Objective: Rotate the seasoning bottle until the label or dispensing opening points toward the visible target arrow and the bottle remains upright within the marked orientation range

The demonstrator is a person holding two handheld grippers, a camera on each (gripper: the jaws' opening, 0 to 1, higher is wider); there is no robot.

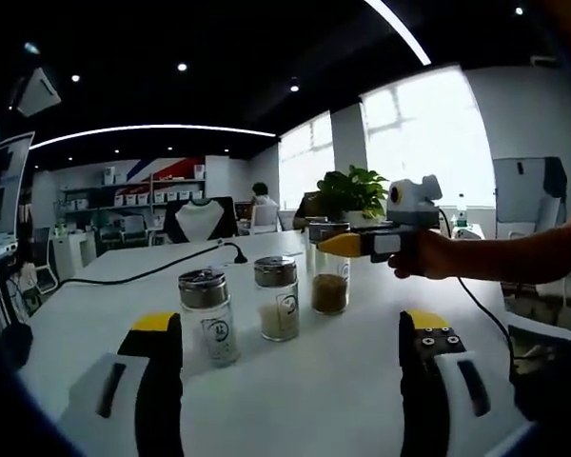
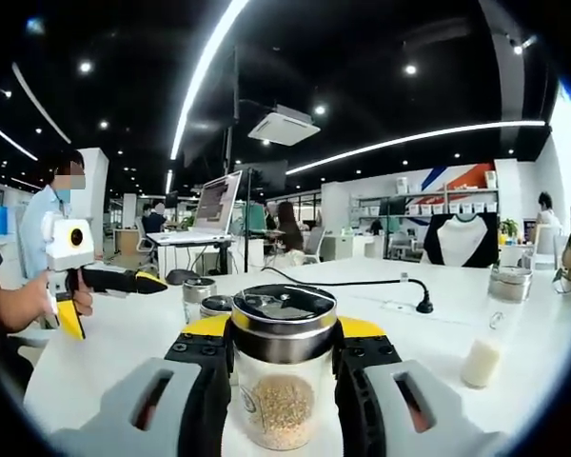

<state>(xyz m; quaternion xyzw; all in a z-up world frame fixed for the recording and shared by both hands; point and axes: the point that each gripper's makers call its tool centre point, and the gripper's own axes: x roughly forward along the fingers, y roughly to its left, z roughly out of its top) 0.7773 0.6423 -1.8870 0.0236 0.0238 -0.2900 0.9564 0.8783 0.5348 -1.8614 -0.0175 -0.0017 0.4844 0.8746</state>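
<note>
Clamped between the right gripper's (image 2: 284, 381) jaws, upright on the white table (image 1: 343, 381), stands the seasoning bottle (image 2: 283, 376) of brown grains, while the left gripper (image 1: 290, 367) hangs wide apart and empty just short of two other shakers (image 1: 209, 314) beside it.

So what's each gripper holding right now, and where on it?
The right gripper has its fingers closed on a seasoning bottle, one on either side just below its metal lid. The left gripper is open and holds nothing.
</note>
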